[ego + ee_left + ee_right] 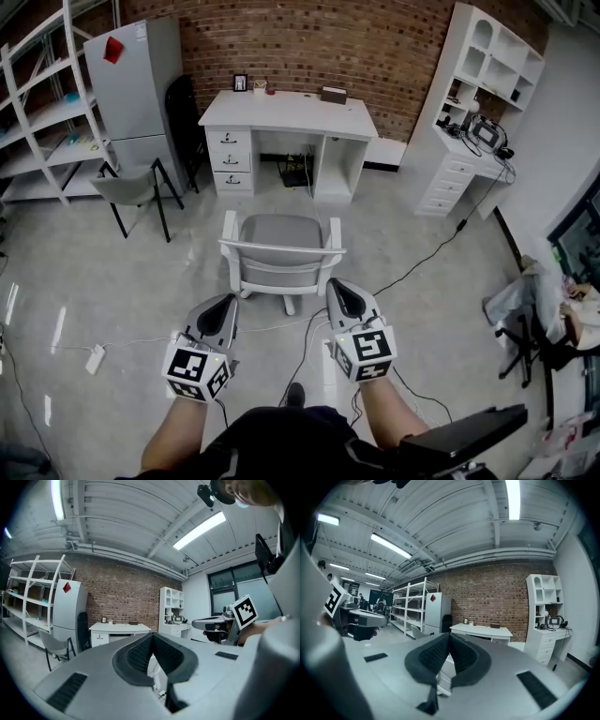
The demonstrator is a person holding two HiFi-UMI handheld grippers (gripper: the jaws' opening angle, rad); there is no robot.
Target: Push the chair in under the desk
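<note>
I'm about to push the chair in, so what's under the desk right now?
Under the desk, a dark object sits on the floor at the back of the opening. The desk's top hides the upper back of that space, so anything there can't be seen.

The white-framed, grey-seated swivel chair (281, 246) stands before me, backrest toward me, well apart from the white wooden desk (286, 111) against the red brick wall (375, 47). My left gripper (227, 300) and right gripper (335, 285) sit just behind the backrest. A grey metal fridge (141, 84) stands left of the desk.
</note>
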